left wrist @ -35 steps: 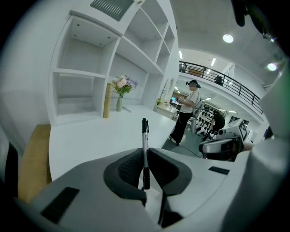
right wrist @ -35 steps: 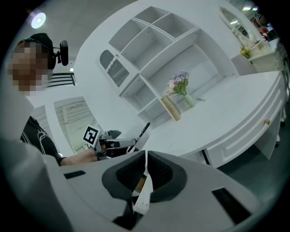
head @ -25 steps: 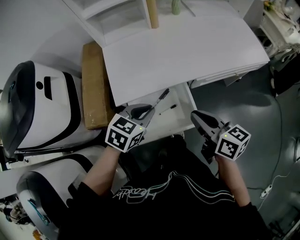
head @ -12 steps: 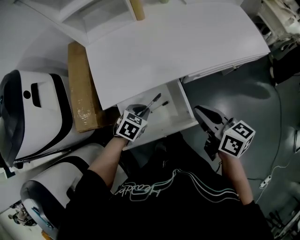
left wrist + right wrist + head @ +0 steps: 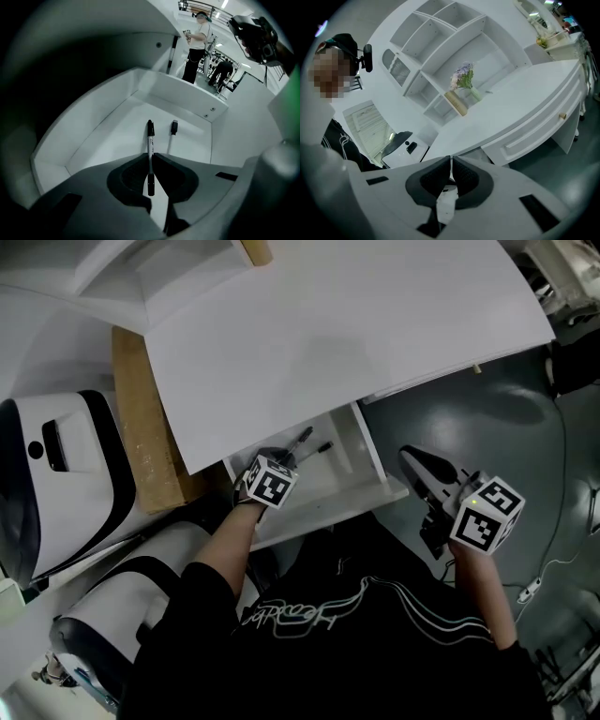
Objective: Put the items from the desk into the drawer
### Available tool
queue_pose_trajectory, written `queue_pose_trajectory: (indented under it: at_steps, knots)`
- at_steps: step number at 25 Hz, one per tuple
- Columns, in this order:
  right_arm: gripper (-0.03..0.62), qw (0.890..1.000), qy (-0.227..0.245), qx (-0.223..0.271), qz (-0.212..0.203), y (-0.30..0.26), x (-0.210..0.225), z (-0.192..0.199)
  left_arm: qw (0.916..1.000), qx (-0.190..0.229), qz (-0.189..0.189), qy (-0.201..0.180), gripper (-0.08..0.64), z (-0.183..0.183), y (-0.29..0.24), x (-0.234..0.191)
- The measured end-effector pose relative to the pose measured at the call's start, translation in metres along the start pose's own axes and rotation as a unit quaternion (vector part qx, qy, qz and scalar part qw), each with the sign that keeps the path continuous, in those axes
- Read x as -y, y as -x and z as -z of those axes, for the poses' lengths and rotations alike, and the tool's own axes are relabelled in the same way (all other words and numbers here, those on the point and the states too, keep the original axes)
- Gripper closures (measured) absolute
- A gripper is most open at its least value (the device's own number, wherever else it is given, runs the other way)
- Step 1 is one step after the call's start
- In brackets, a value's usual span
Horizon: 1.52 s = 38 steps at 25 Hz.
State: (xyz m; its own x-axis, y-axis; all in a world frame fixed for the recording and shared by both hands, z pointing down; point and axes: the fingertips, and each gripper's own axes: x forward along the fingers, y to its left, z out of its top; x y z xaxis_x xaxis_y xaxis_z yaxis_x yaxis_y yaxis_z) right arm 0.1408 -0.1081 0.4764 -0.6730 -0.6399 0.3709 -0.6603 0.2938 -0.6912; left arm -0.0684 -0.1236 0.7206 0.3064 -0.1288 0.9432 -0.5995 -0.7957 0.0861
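One marker (image 5: pixel 150 136), pinched in my left tool (image 5: pixel 151 155), long axis pointing into the drawer (image 5: pixel 110 136); right tool (image 5: pixel 450 164) pressed together, empty.

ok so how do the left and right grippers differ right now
The left gripper is shut on a pen; the right gripper is shut on nothing. The left gripper is down in the open drawer; the right gripper is outside it, off the drawer's right side, over the grey floor. Both have their jaws together.
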Motion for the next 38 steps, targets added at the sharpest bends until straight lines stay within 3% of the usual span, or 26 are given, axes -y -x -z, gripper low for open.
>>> queue_pose_trajectory:
  at_steps: [6,10,17,22,25,27,31,38]
  knots:
    - [0.546,1.000,-0.003,-0.009,0.002,-0.009,0.009,-0.005,0.9999,-0.013,0.009,0.006,0.500,0.010,-0.017,-0.004]
    - [0.546,1.000,0.000,-0.008,0.000,-0.014,0.004,-0.008,0.9994,-0.008,0.028,0.021,0.367,0.006,-0.014,-0.003]
    - [0.546,1.000,0.015,-0.006,-0.012,-0.022,-0.029,0.001,0.9969,0.060,0.047,0.021,0.356,-0.019,0.043,0.010]
    - [0.546,0.999,0.030,0.002,-0.027,-0.022,-0.069,0.015,0.9919,0.124,0.029,0.009,0.380,-0.019,0.115,0.015]
    - [0.546,0.999,0.041,0.007,-0.035,-0.019,-0.097,0.025,0.9848,0.170,0.020,0.030,0.414,-0.013,0.175,0.013]
    - [0.546,0.998,0.055,0.015,-0.042,-0.017,-0.116,0.028,0.9753,0.213,0.006,0.057,0.437,-0.012,0.218,0.006]
    - [0.546,0.995,0.079,0.028,-0.057,-0.015,-0.156,0.031,0.9441,0.310,-0.001,0.111,0.485,-0.013,0.305,0.007]
    - [0.546,0.984,0.140,0.050,-0.095,-0.010,-0.242,0.034,0.8839,0.433,0.056,0.168,0.520,-0.003,0.414,0.046]
